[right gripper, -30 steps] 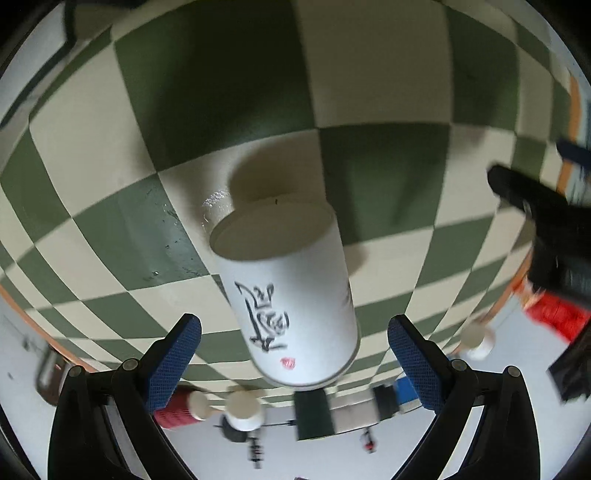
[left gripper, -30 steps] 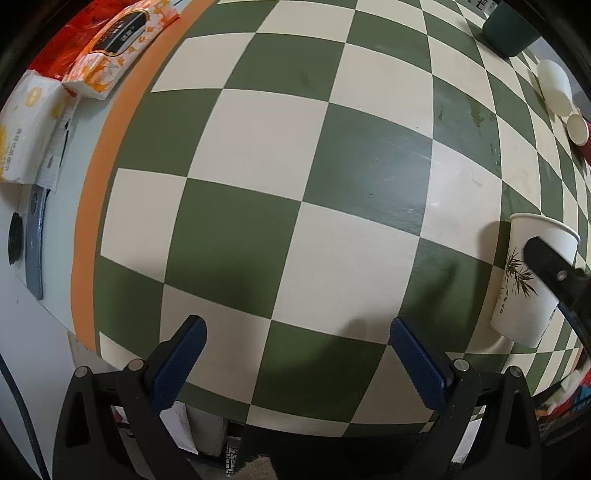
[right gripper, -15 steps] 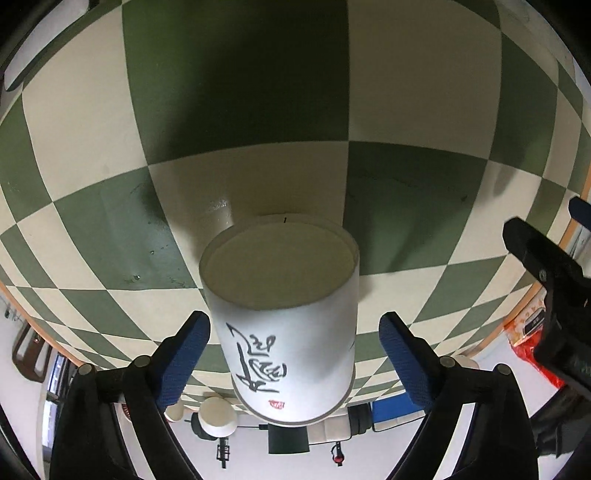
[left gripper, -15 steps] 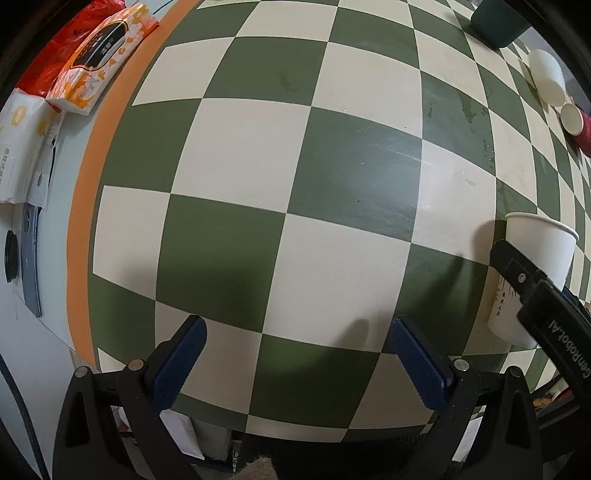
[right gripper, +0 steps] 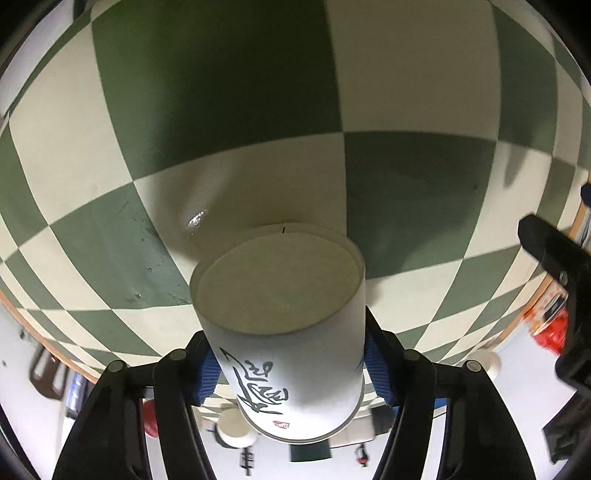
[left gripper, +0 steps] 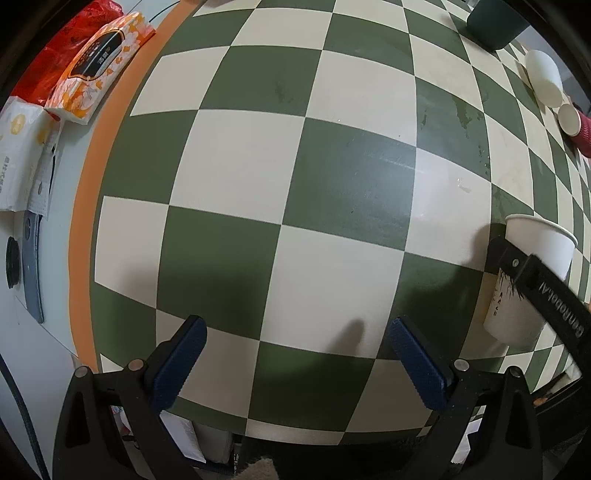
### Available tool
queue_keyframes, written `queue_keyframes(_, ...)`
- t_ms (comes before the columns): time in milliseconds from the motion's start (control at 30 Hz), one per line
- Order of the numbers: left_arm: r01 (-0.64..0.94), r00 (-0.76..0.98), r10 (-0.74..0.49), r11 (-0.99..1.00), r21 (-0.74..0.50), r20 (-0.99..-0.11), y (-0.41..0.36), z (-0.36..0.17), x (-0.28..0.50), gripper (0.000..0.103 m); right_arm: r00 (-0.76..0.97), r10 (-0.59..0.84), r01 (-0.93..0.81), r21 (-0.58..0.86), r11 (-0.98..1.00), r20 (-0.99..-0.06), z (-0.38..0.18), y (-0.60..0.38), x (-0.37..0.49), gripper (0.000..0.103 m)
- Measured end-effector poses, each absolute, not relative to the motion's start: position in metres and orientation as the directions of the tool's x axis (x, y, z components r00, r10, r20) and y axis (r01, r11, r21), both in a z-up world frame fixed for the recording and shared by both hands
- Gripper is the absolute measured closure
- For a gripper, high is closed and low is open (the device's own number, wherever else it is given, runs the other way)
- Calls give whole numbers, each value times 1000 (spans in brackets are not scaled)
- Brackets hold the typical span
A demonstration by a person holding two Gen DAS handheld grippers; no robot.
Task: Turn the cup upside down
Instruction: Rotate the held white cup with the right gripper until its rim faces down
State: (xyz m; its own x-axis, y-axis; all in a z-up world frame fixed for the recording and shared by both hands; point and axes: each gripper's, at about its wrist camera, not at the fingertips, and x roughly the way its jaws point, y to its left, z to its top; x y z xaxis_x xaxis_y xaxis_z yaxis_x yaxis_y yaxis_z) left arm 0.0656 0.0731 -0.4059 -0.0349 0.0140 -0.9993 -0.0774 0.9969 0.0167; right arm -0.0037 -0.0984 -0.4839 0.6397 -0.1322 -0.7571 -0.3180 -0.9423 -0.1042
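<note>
A white paper cup [right gripper: 284,332] with black brush writing fills the right wrist view, its flat base toward the camera. My right gripper [right gripper: 291,363] is shut on the cup, blue pads pressed on both sides. In the left wrist view the cup [left gripper: 532,288] stands mouth up at the right edge on the green and cream checkered table [left gripper: 295,184], with the right gripper's black finger across it. My left gripper [left gripper: 299,354] is open and empty, hovering over the table's near edge, well left of the cup.
Tissue packs [left gripper: 96,66] lie at the far left beyond the orange border. A dark green cup [left gripper: 495,22], a white cup [left gripper: 543,77] and a red cup [left gripper: 580,125] sit at the back right. A wet spot [right gripper: 195,219] lies beside the held cup.
My right gripper has moved in around the cup and its fingers have closed from wide open onto the cup's sides. The left gripper has stayed open and drifted slightly.
</note>
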Motion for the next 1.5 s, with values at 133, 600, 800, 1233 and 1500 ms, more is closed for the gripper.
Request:
queue_keyframes(133, -75, -26, 22, 997, 23, -999, 68, -402, 67, 1, 599, -202, -468, -134, -873, -775, -476, -89, 9, 36)
queue_keyframes(600, -48, 21, 31, 998, 30, -999, 52, -382, 64, 1, 188, -444, -964, -78, -256, -876, -452, -88, 82, 36)
queue_keyframes(800, -37, 28, 36, 999, 35, -999, 47, -376, 60, 1, -5, -454, -998, -21, 52, -891, -457, -102, 116, 36)
queue_keyframes(1233, -21, 34, 42, 999, 41, -999, 29, -365, 61, 1, -280, -300, -832, 75, 549, -912, -455, -141, 219, 36)
queue_keyframes(1500, -22, 34, 45, 999, 44, -998, 28, -366, 60, 1, -254, -285, -798, 34, 602, -924, -463, -150, 227, 36)
